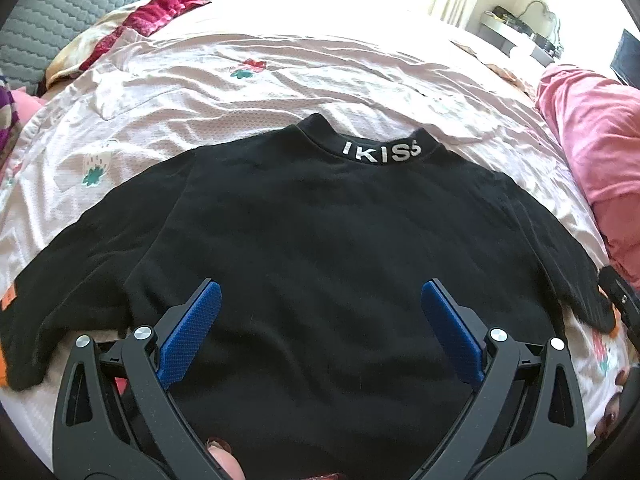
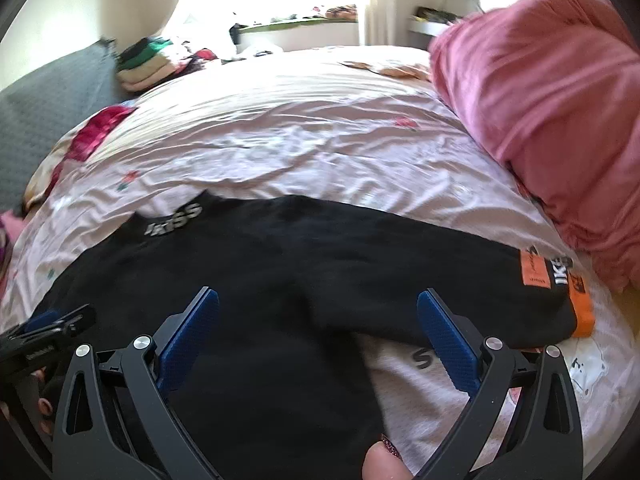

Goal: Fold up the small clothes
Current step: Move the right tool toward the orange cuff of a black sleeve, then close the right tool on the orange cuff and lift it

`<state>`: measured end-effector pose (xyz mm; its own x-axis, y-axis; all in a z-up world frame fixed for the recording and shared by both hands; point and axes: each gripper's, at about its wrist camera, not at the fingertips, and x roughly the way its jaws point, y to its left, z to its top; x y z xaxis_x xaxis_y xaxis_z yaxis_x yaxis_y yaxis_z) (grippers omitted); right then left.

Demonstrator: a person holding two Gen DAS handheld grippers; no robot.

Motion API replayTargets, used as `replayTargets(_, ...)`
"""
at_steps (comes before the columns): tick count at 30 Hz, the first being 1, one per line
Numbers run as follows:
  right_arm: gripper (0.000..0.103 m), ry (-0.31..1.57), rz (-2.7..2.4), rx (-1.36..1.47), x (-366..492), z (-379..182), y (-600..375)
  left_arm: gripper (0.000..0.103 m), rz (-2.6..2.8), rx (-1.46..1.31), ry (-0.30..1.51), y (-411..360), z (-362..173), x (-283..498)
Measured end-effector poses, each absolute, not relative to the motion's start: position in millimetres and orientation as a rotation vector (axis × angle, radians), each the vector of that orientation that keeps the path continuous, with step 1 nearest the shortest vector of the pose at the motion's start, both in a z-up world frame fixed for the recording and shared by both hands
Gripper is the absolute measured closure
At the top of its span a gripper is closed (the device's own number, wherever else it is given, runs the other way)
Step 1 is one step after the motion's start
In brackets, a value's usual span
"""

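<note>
A small black shirt (image 1: 320, 232) with white letters on its collar (image 1: 382, 151) lies flat on the pale pink bed sheet (image 1: 240, 92), sleeves spread. My left gripper (image 1: 320, 308) is open above the shirt's lower middle, nothing between its blue pads. In the right wrist view the same shirt (image 2: 260, 280) shows with its right sleeve and orange cuff (image 2: 582, 312). My right gripper (image 2: 318, 312) is open over the shirt's right side near the armpit, holding nothing. The right gripper's tip also shows in the left wrist view (image 1: 620, 300) at the right edge.
A pink blanket (image 2: 552, 112) is heaped at the bed's right side. Folded clothes (image 2: 144, 64) are stacked at the far left by a grey quilted headboard (image 1: 60, 12). A red patterned cloth (image 1: 160, 16) lies at the far left edge.
</note>
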<state>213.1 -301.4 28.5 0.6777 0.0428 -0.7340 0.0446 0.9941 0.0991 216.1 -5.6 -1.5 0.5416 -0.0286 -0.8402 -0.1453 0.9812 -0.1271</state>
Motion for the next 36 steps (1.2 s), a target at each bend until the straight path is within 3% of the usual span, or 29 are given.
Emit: replayTargets(36,0.004,0.828,-0.550,0.801,195.2,-56.9,-508.1,0.009,-0.046,-0.138,1.040,-67.8,-20.2,264.7)
